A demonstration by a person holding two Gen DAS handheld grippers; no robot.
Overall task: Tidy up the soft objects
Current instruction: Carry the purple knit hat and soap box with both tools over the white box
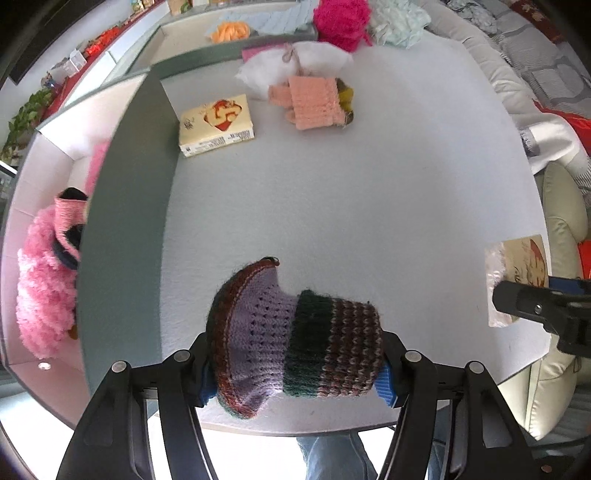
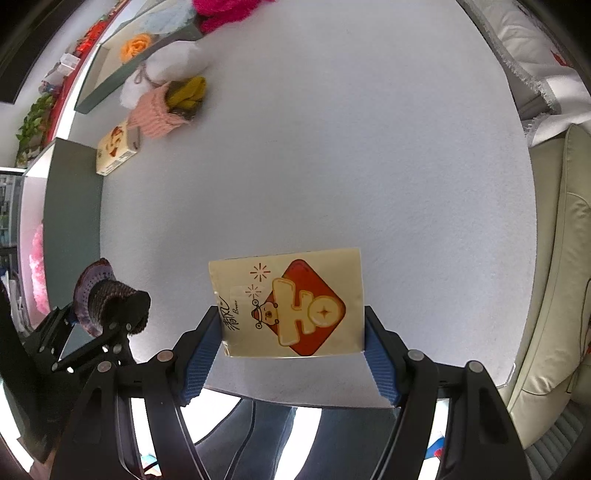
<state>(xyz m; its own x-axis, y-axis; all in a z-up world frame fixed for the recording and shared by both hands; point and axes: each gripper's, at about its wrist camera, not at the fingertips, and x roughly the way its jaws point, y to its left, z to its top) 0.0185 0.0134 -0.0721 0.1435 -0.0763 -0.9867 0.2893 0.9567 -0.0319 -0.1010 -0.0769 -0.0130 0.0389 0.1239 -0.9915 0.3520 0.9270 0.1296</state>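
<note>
My left gripper (image 1: 297, 373) is shut on a knitted piece (image 1: 295, 339) in purple, dark green and brown stripes, lifted above the white table (image 1: 369, 203); the same piece (image 2: 107, 299) shows at the left of the right wrist view. My right gripper (image 2: 291, 350) is shut on a cream tissue pack (image 2: 291, 302) with a red diamond print, its blue pads pressing both side edges. A pink knitted item (image 1: 314, 101) with a yellow-green piece lies far on the table beside a white fluffy bundle (image 1: 295, 66).
A grey-green box (image 1: 122, 221) at the left holds a fluffy pink item (image 1: 44, 288). A second box (image 1: 221, 40) at the back holds an orange knitted flower and pale blue cloth. A second tissue pack (image 1: 216, 125) lies by the box wall. Magenta yarn (image 1: 341, 22) sits behind.
</note>
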